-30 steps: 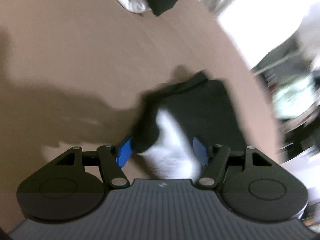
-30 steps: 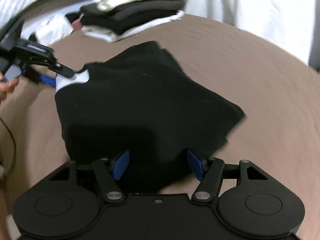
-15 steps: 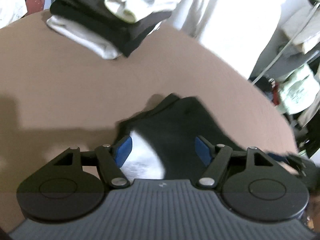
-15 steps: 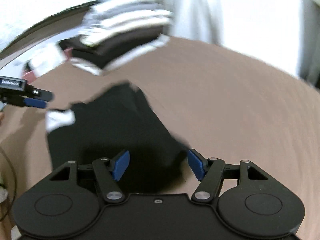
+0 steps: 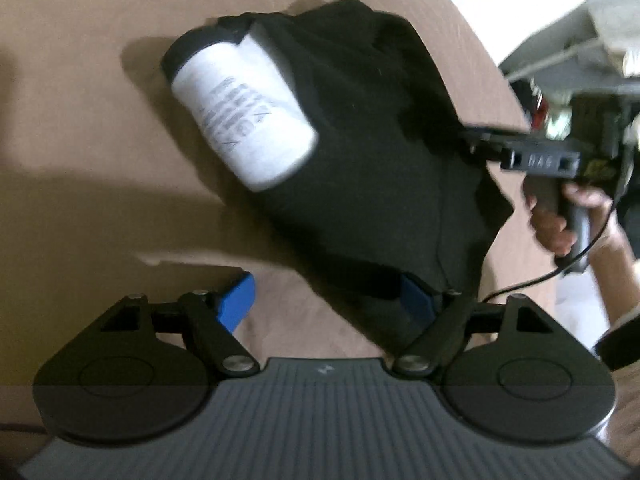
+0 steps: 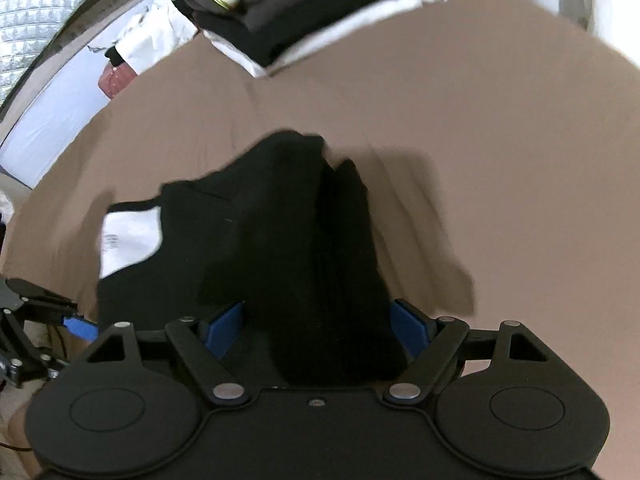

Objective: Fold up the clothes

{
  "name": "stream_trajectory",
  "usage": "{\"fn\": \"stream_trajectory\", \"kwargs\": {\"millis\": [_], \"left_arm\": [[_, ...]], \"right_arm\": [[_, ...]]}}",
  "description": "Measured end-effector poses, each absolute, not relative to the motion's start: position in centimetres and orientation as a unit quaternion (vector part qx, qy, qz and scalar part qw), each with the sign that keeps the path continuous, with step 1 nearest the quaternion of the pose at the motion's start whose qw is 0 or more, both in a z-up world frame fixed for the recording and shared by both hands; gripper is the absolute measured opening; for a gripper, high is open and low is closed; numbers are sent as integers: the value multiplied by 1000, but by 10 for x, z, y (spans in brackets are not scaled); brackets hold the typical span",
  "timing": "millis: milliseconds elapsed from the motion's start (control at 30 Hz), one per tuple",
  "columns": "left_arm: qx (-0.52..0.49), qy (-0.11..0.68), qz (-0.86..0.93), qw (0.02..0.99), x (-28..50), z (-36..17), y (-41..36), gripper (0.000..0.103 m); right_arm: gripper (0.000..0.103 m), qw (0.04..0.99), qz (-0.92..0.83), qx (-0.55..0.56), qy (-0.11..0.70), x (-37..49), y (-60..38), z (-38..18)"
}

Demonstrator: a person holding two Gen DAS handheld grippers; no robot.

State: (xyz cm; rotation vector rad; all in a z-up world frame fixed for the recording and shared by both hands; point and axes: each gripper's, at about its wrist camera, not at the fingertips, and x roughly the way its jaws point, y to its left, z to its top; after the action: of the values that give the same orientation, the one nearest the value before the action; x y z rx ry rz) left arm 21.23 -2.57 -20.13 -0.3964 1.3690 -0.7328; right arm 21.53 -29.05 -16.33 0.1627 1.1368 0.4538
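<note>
A black garment with a white printed patch lies folded on the brown bed cover. My left gripper hovers at its near corner with the jaws opening. The cloth drapes over the right pad, while the left pad is bare. In the right wrist view a thick black fold fills the gap of my right gripper; its jaws are opening and stand wide beside the cloth. A hand carries the right gripper at the garment's far edge.
A stack of folded dark and white clothes sits at the back of the bed. White cloth and a red item lie beyond the bed's left edge. A cluttered rack stands past the right edge. Brown cover spreads to the right.
Both grippers have swung across the bed and their jaws have widened. The white patch, earlier between the left pads, now lies well ahead of them. The cloth at the right gripper has bunched thicker.
</note>
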Motion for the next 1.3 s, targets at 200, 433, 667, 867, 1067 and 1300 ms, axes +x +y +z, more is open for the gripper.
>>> {"fn": "stream_trajectory", "kwargs": {"millis": [200,433,667,867,1067,1300], "left_arm": [[-217,559,-302,741,239,-200,-33,77],[-38,432,-326,840,226,-166,-69,26],[20,282,-375,883,283,-85,-86,38],[-83,375,-371,845,353,-153,-65,91],[-125,478,-382,781,368,-200,-58,89],[-119,500,-455,727,369,-212,-82,65]], "right_arm": [[103,790,234,170,541,231,-307,-184],[36,835,243,90,485,222,-270,-157],[33,886,217,131,388,190,-292,-74],[61,920,22,88,381,194,-315,-116],[62,903,-12,186,388,170,-365,-169],[70,840,76,402,358,154,-401,-181]]}}
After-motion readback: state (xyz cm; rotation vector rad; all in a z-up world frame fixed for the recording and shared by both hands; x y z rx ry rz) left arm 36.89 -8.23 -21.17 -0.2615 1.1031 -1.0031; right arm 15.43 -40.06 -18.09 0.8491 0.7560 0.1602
